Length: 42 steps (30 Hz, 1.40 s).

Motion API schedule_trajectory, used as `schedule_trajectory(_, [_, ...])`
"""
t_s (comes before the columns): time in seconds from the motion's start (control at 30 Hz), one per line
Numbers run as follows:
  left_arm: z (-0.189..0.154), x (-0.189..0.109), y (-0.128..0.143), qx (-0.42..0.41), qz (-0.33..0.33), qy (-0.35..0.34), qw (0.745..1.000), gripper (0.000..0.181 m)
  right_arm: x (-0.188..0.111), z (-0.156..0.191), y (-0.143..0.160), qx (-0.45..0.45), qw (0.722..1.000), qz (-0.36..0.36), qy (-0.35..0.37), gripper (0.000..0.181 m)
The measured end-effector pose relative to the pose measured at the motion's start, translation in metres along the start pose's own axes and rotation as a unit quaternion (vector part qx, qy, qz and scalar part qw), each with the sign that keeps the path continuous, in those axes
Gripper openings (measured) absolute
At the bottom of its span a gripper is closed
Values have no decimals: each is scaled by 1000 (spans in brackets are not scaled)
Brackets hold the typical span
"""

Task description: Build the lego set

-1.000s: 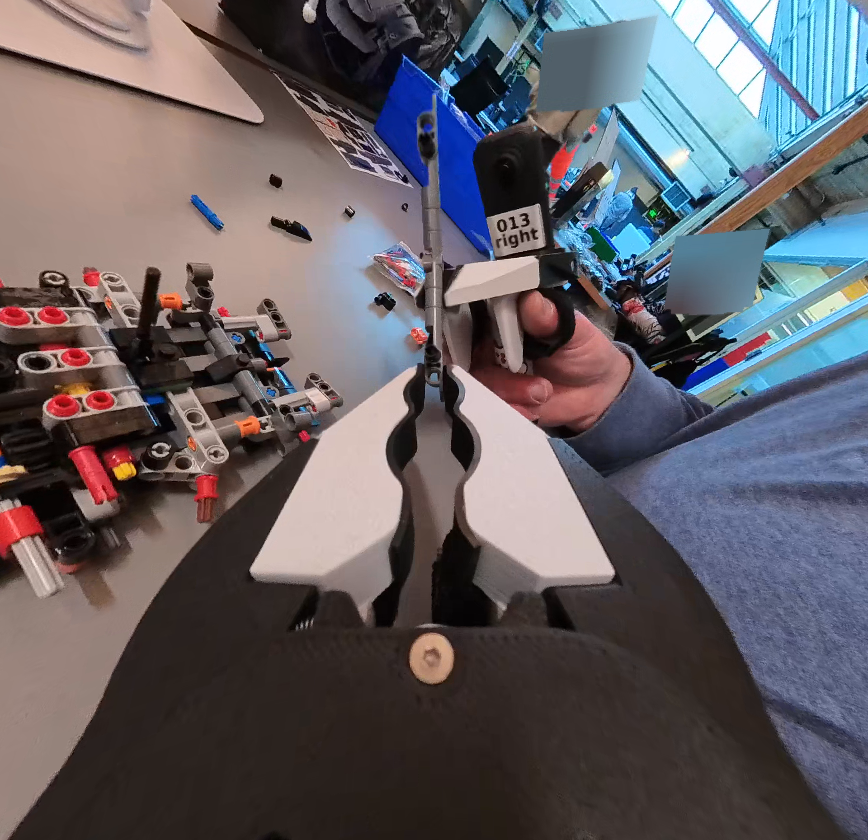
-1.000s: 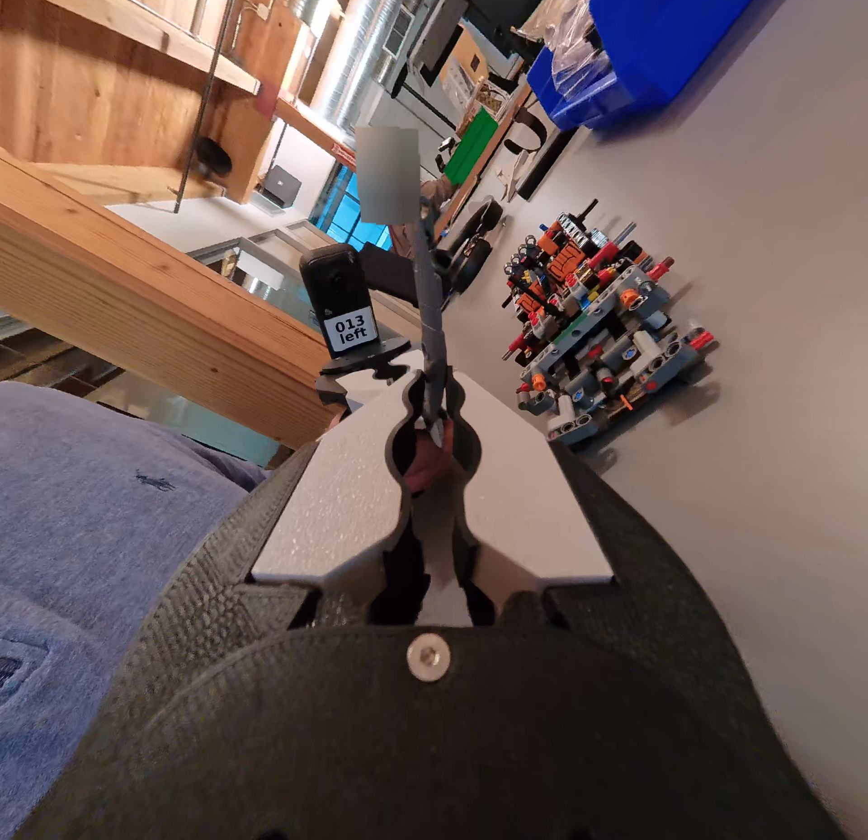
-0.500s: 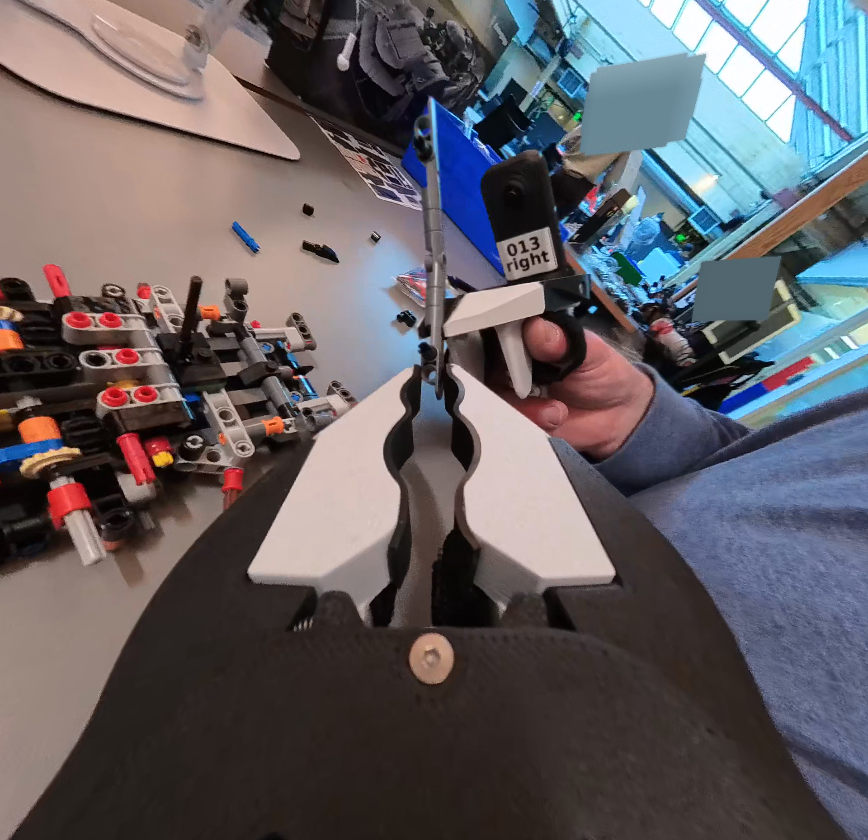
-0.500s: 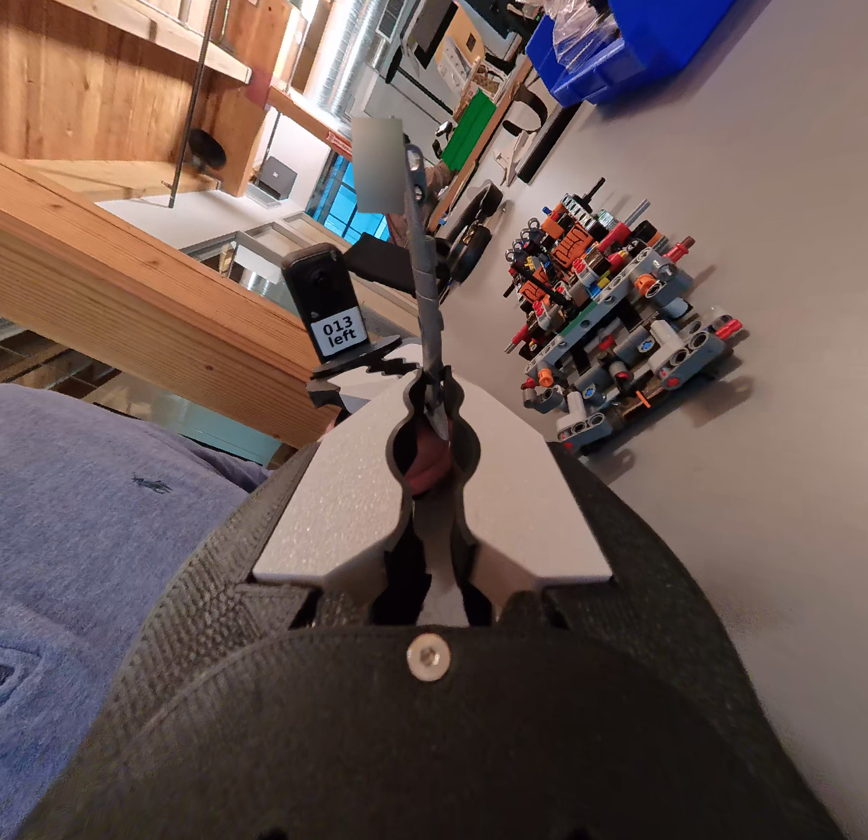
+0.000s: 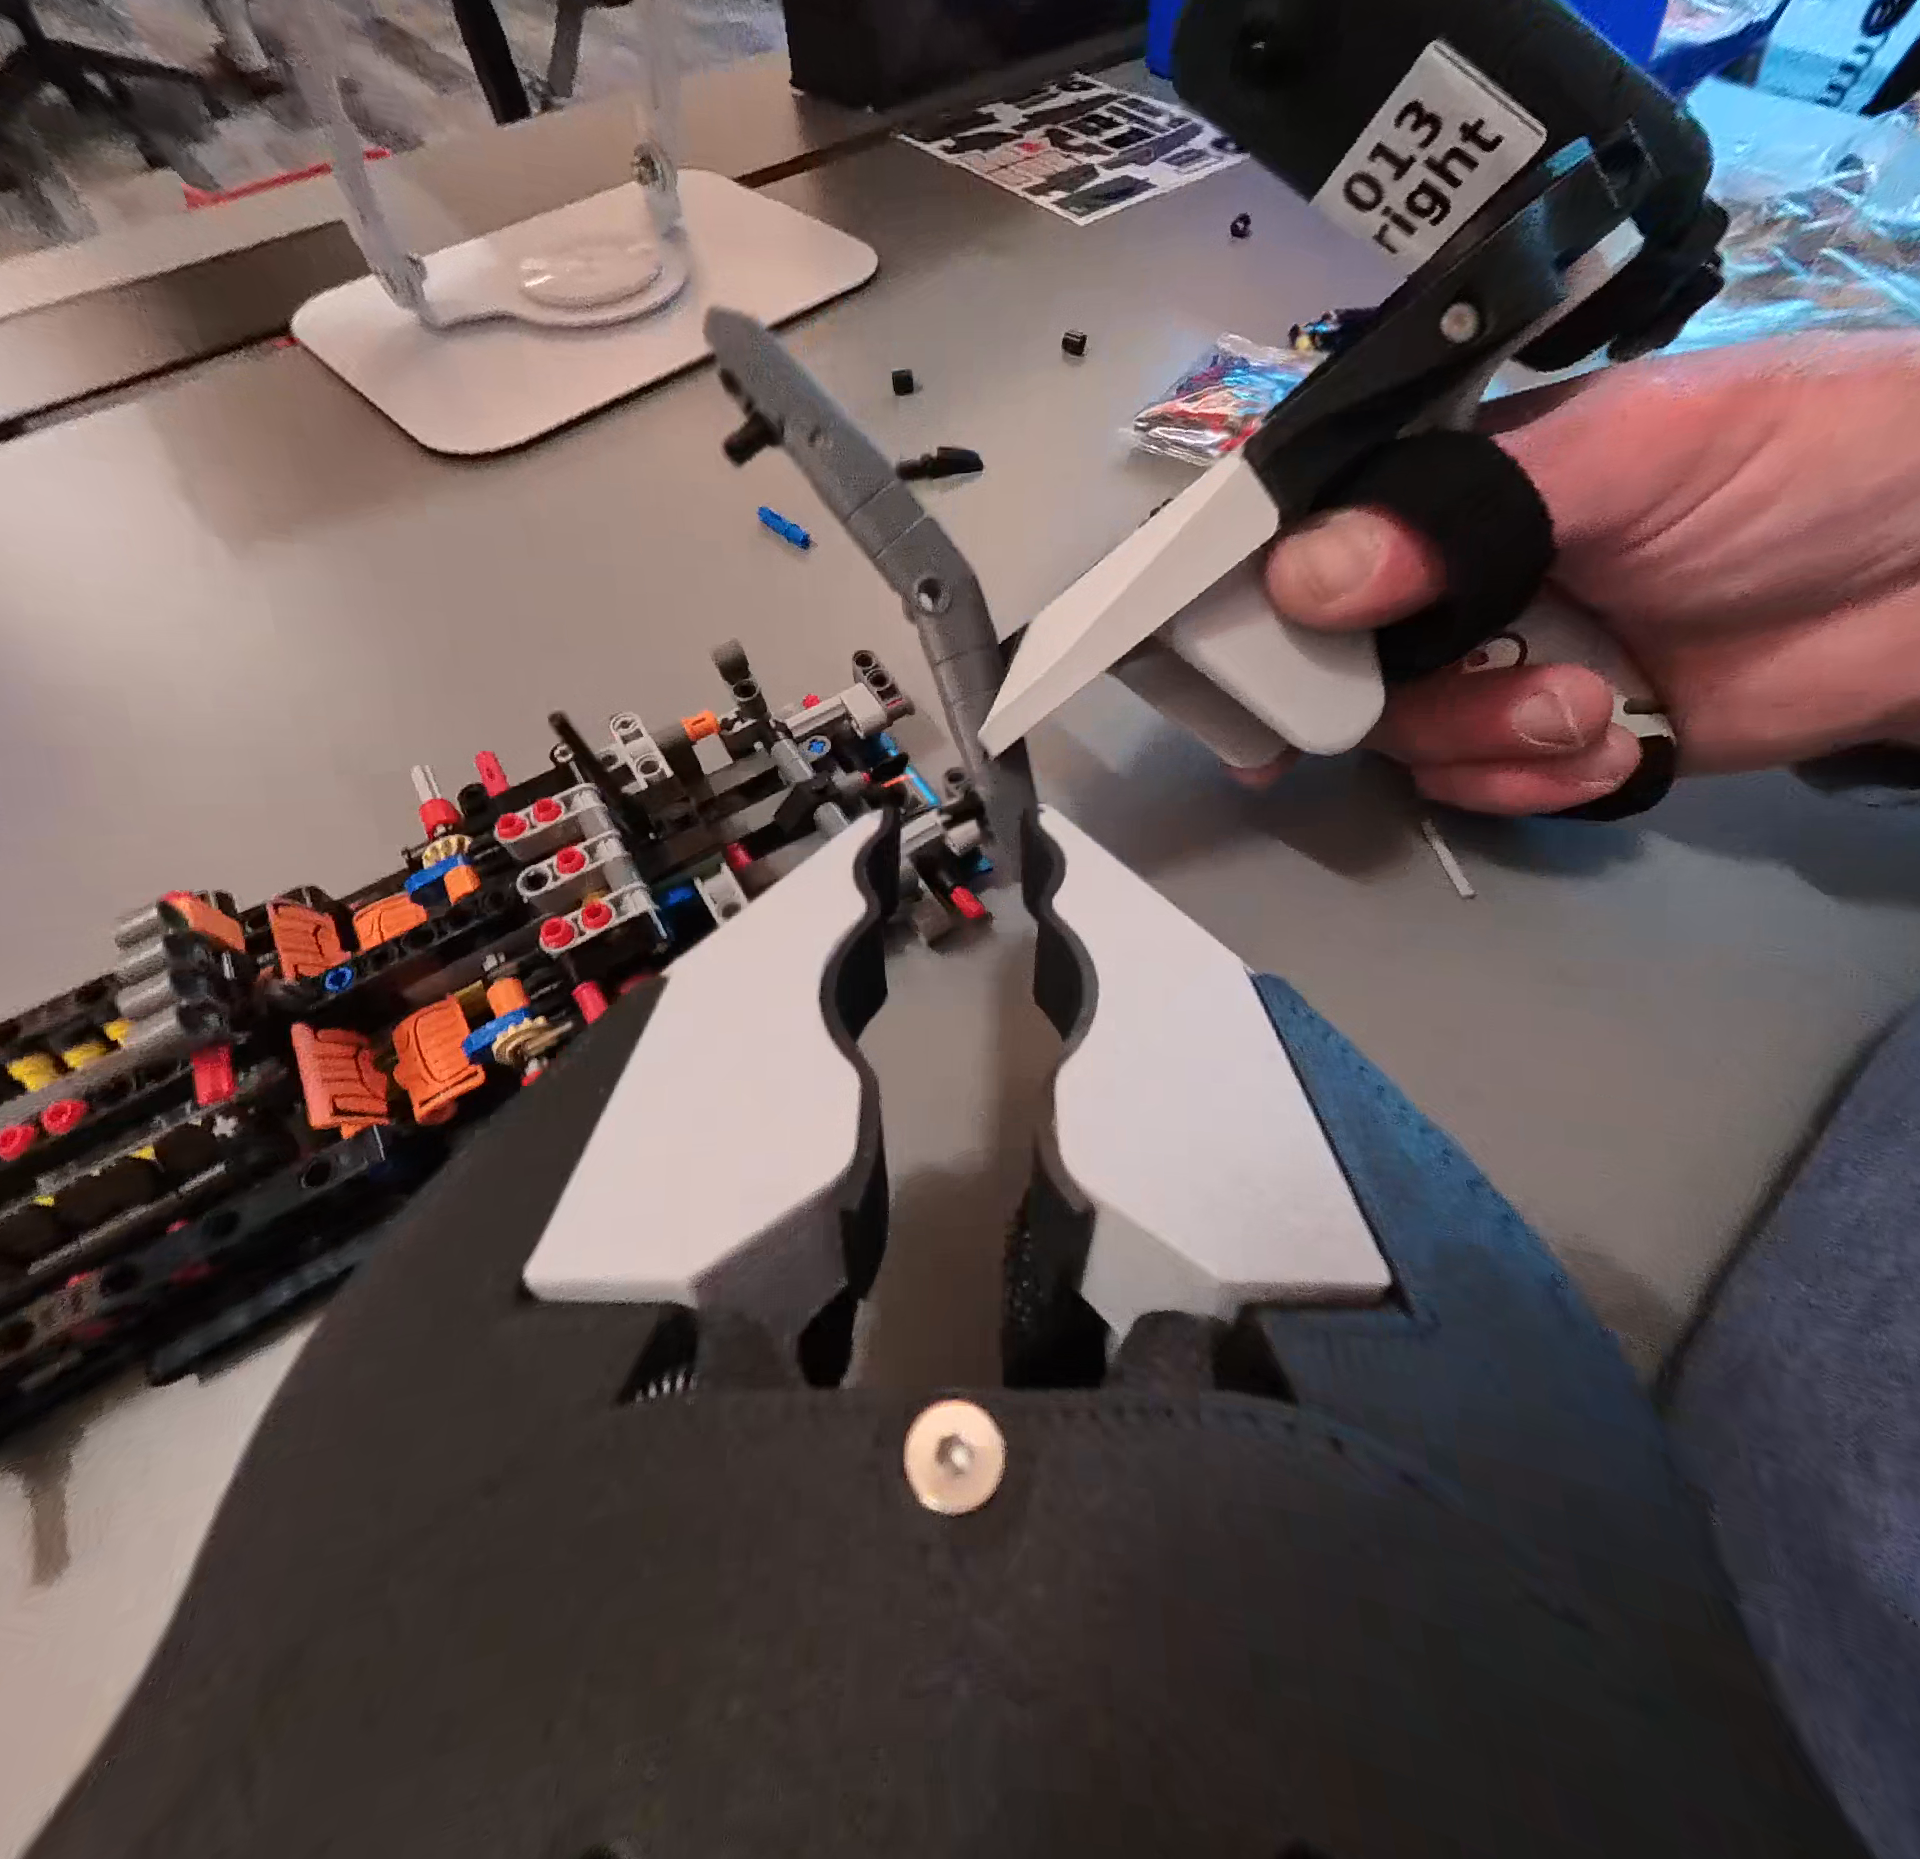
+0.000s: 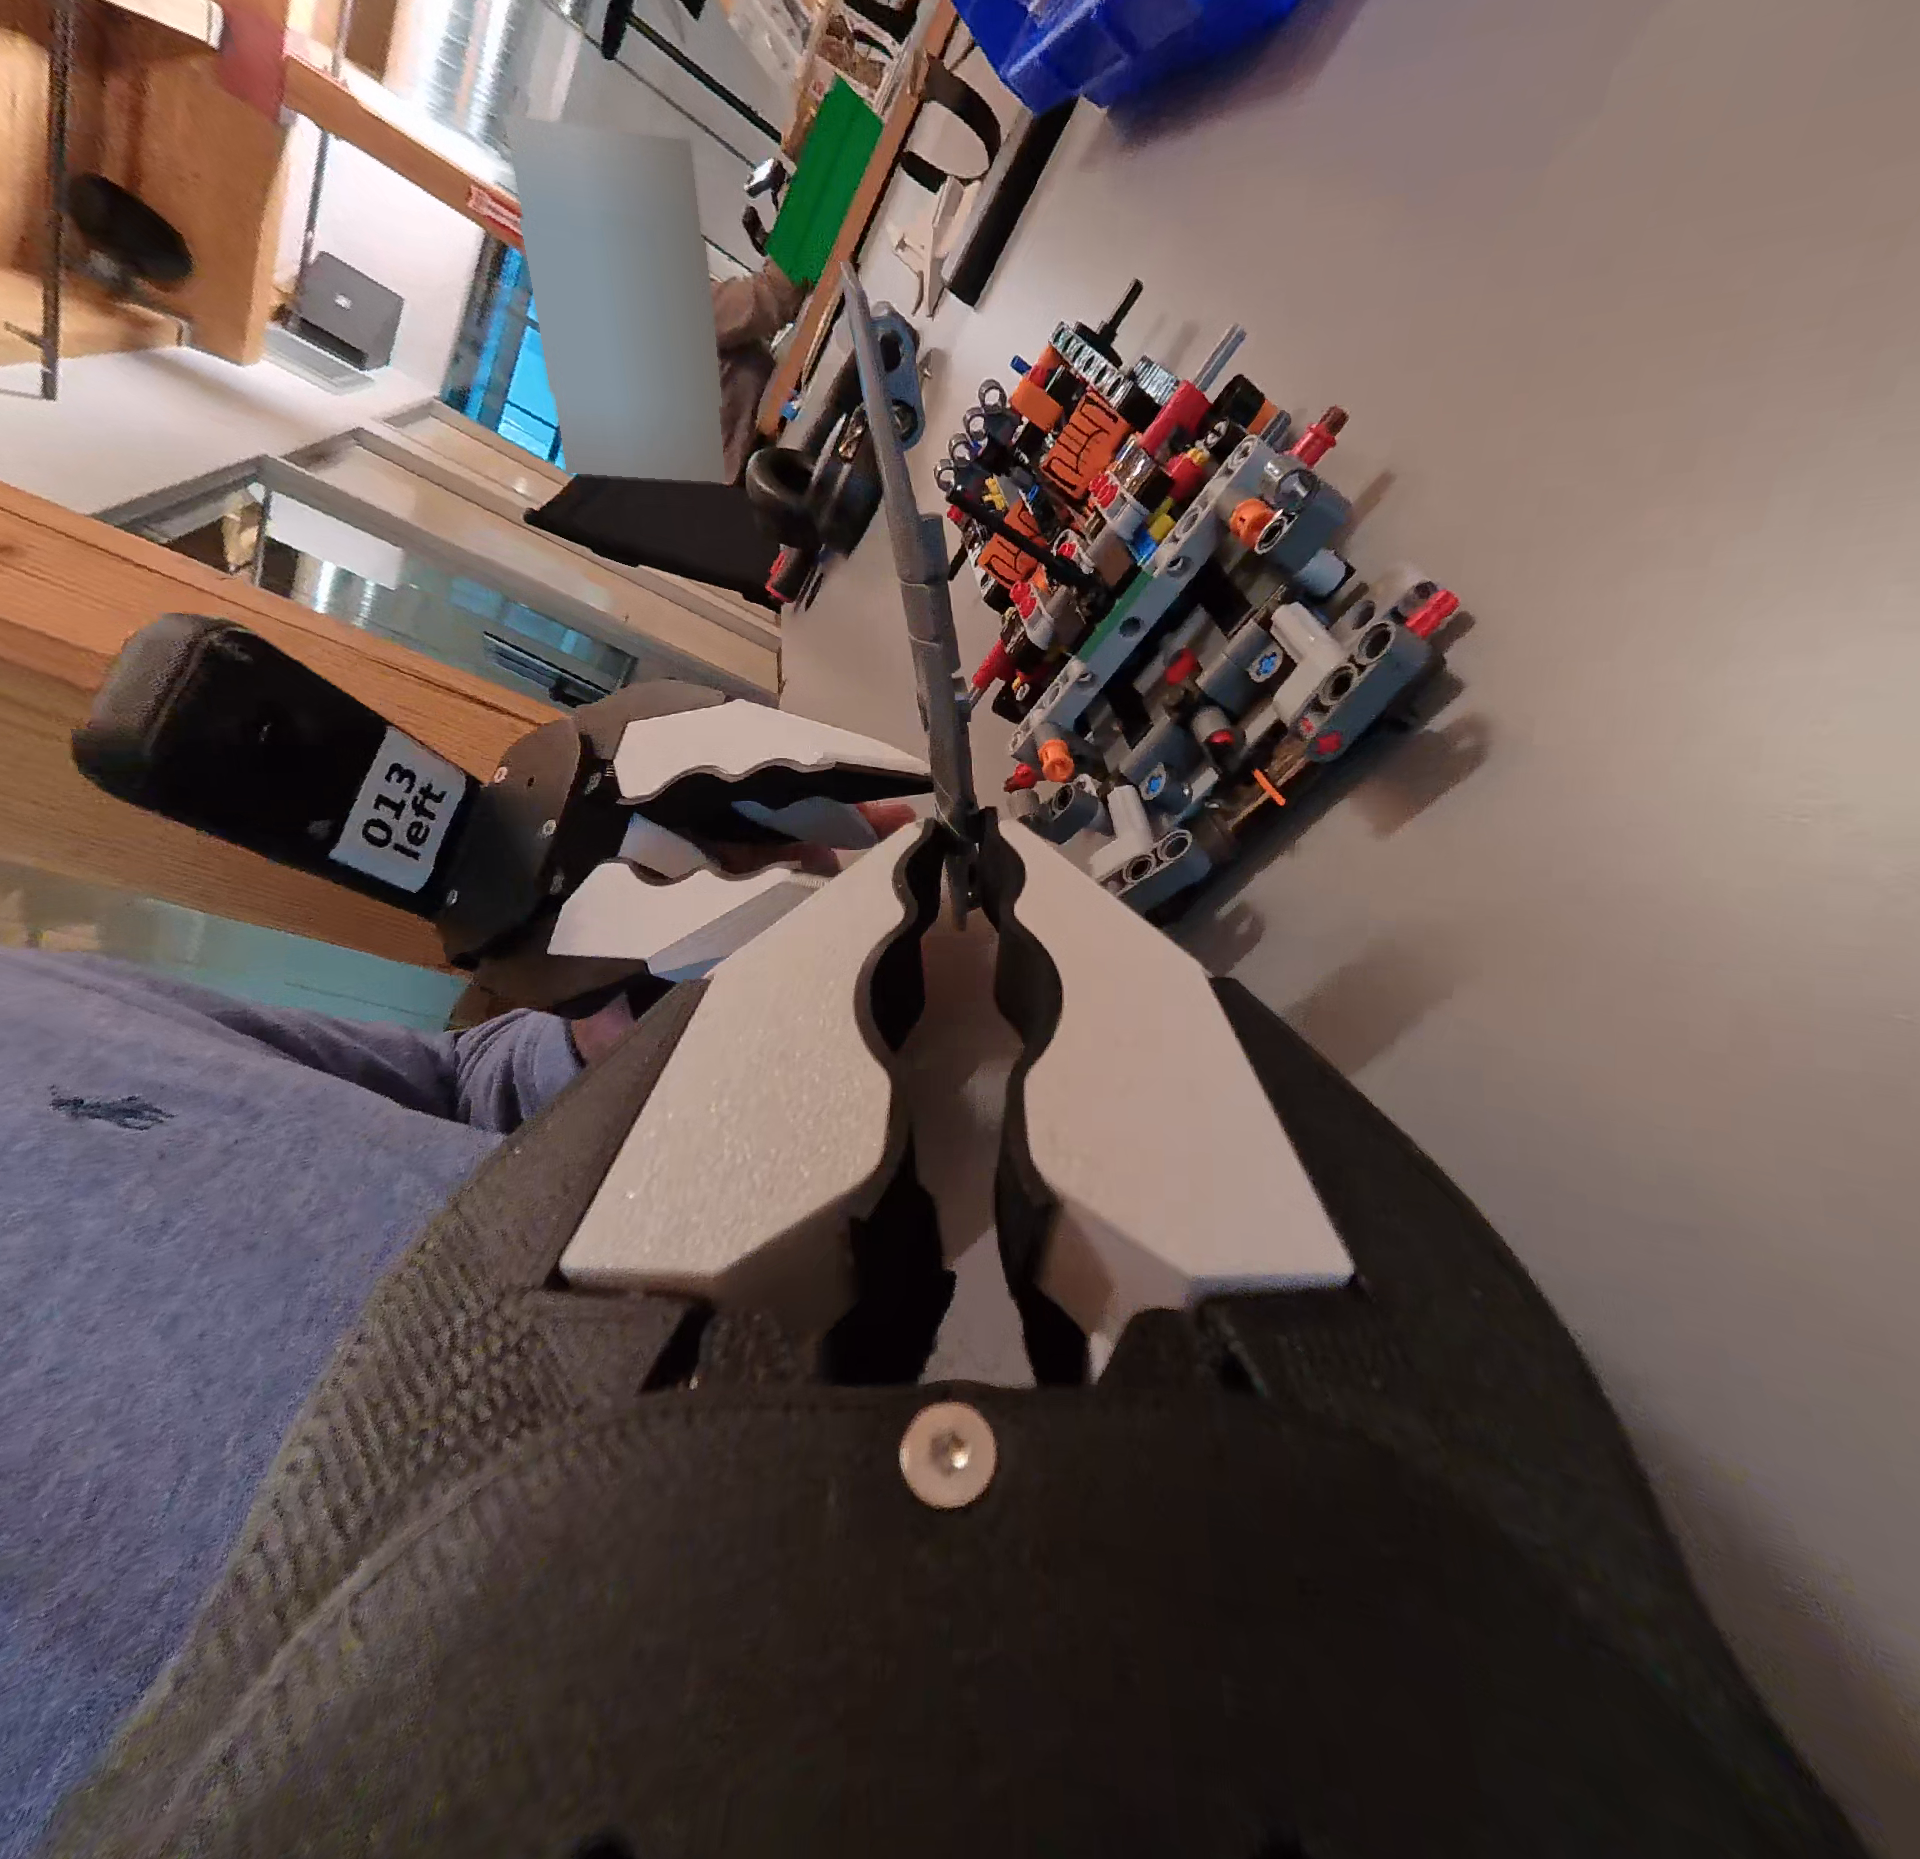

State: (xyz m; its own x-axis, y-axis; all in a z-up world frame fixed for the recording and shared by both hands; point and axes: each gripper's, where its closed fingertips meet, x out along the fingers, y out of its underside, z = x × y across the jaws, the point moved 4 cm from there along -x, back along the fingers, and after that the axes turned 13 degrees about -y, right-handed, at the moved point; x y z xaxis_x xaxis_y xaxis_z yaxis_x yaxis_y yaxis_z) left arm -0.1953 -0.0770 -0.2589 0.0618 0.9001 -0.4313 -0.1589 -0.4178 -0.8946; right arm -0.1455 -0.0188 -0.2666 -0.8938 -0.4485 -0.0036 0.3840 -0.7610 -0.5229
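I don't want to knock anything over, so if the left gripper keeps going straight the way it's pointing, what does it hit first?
Probably the near end of the lego model, just beyond the left gripper; the grey curved panel stands at its right fingertip. Depth is unclear.

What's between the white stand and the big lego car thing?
In the left wrist view, mostly bare grey table separates the white stand from the lego build.

Two hand-held grippers, black and pale grey

Each gripper has a textured black body, a silver screw at lower centre, and pale grey fingers [image 5: 748,1061] with wavy black inner edges. At upper right, the right gripper [image 5: 987,744] carries a black camera with a white label; a black loop wraps one finger. Blue-grey sleeve at lower left.
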Motion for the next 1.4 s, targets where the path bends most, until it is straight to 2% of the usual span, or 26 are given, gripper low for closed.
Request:
schedule_trajectory(0.13, [-1, 2, -3, 4, -4, 10, 1000, 20, 1, 1, -1, 9, 1000, -13, -7, 4])
schedule_trajectory(0.33, [0, 1, -8, -87, 7, 89, 992, 17, -1, 8, -5, 26, 997, -48, -49, 4])
schedule_trajectory(0.6, [2, -1, -10, -166, 11, 142, 976, 8, 0, 15, -6, 24, 995, -66, -72, 4])
schedule_trajectory(0.7, [4, -3, -12, -209, 11, 169, 963, 7, 0, 19, -8, -6, 997, -52, -60, 6])
schedule_trajectory(0.77, [7, -4, -14, -249, 9, 191, 950, 6, -1, 23, -11, -42, 997, -42, -42, 14])
schedule_trajectory(0.9, [9, -6, -15, -307, 19, 233, 923, 6, -13, 32, -20, -185, 982, 10, 44, 30])
schedule_trajectory(0.97, [11, -6, -15, -337, 26, 248, 908, 5, -21, 35, -23, -281, 951, 66, 106, 35])
schedule_trajectory(1.0, [12, -5, -14, -342, 32, 254, 904, 5, -26, 36, -23, -341, 924, 104, 141, 35])
schedule_trajectory(1.03, [11, -5, -13, -339, 43, 258, 904, 6, -28, 41, -23, -408, 887, 141, 164, 36])
schedule_trajectory(1.1, [10, -5, -11, -326, 68, 263, 906, 6, -28, 51, -24, -533, 795, 217, 196, 37])
schedule_trajectory(1.17, [7, -4, -10, -311, 86, 265, 909, 6, -21, 60, -21, -621, 704, 289, 188, 38])
schedule_trajectory(1.23, [6, -3, -11, -302, 97, 264, 911, 6, -11, 61, -15, -663, 637, 359, 159, 38])
schedule_trajectory(1.3, [5, -3, -12, -291, 106, 264, 913, 6, -5, 52, -16, -684, 584, 410, 153, 35])
schedule_trajectory(1.4, [4, -4, -12, -287, 109, 258, 916, 6, 0, 37, -15, -678, 547, 475, 123, 30])
